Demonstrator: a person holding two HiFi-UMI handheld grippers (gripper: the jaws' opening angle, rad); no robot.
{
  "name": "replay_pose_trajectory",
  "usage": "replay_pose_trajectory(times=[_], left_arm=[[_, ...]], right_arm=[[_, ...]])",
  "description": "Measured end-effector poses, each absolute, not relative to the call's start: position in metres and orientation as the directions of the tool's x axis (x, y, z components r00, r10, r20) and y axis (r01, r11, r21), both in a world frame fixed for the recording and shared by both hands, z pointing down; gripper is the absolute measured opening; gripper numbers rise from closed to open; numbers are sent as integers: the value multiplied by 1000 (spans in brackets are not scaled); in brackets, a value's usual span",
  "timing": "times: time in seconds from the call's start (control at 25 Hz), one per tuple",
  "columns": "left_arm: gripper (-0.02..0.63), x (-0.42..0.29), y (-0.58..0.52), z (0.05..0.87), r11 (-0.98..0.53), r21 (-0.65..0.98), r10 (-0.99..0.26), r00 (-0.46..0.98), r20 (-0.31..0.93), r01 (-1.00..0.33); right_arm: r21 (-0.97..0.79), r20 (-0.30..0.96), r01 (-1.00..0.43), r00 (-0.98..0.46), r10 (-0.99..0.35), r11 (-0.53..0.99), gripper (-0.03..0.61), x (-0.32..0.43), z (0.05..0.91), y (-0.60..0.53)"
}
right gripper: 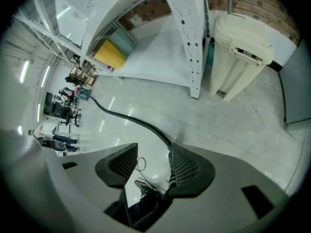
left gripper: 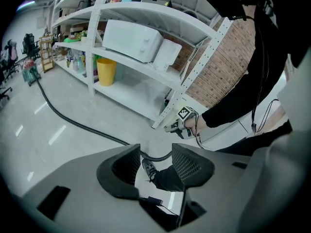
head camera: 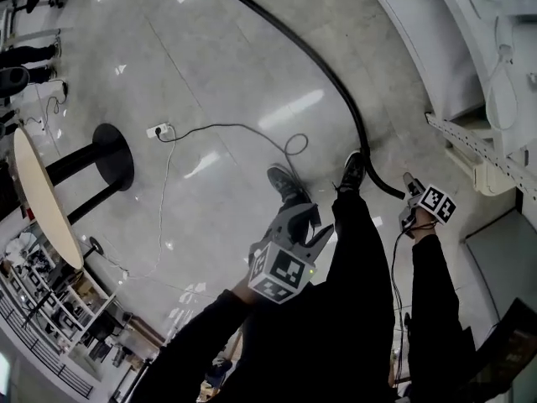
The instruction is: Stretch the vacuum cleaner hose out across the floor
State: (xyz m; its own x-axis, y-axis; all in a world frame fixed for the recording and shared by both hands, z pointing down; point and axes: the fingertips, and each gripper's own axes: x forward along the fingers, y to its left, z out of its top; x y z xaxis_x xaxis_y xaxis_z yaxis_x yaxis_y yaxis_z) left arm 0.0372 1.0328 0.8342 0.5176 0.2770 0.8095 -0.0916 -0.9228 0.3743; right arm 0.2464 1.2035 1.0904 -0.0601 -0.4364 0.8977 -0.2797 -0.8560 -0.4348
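Note:
The black vacuum hose (head camera: 327,70) lies on the pale floor, curving from the top of the head view down to its end beside the person's right shoe (head camera: 352,172). My right gripper (head camera: 409,183) hovers just right of that hose end, its jaws open. In the right gripper view the hose (right gripper: 131,120) runs from the upper left and passes behind the right jaw; only floor and shoes show in the right gripper's (right gripper: 153,161) gap. My left gripper (head camera: 300,218) is held over the legs, open and empty. The hose (left gripper: 73,121) lies beyond the left gripper (left gripper: 155,161).
White shelving (head camera: 470,141) lines the right side, with a white bin (right gripper: 240,57) at its end and a yellow bucket (left gripper: 106,71) underneath. A round table (head camera: 42,200) on a black base (head camera: 113,154) stands left. A power strip (head camera: 158,130) and thin cable (head camera: 252,128) lie on the floor.

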Motion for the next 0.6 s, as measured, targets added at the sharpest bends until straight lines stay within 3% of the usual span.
replay_pose_trajectory(times=[0.2,0.48,0.6], left_arm=[[216,35,1022,787,-934,336,220,543,810,-123],[216,39,1001,697,-903,347,126,618,776,-252],[216,36,988,659,-887,347,65,660,748,-306]], right_arm=[[-533,839,-365,-108,-534,-764,216,230,1018,1147],[-646,715,-563,-209,-667,-516,215,215,858,1064],[-684,635,-608,-222,-740,-404,176,210,777,1025]])
